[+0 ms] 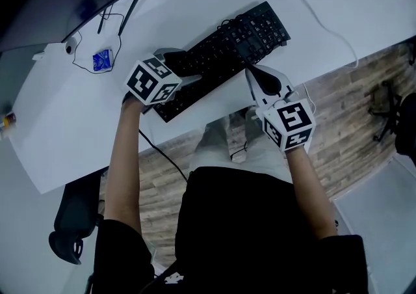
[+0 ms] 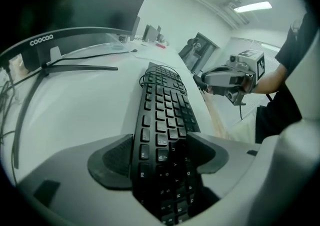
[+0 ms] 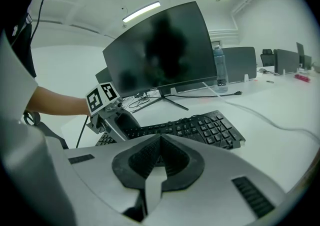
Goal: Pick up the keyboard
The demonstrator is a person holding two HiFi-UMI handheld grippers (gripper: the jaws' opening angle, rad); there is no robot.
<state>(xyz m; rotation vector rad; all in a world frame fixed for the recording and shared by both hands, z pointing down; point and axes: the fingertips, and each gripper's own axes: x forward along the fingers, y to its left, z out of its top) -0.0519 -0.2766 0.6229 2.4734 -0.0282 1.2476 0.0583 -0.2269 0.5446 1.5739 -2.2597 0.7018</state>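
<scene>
Head view: the white desk [image 1: 78,123] has its near edge just beneath the keyboard [image 1: 224,52], running from 8 o'clock to 3 o'clock, and bare tabletop lies open toward 9 and 12 o'clock. Black and full-width, with a cable [image 2: 165,76] coiled on top, the keyboard lies slantwise near that edge. The left gripper [image 1: 174,62] straddles its 8 o'clock end, jaws spread wide with 1 pad [image 2: 112,160] on either side. The right gripper [image 1: 257,77] sits at its near long side, jaws pressed together and empty.
</scene>
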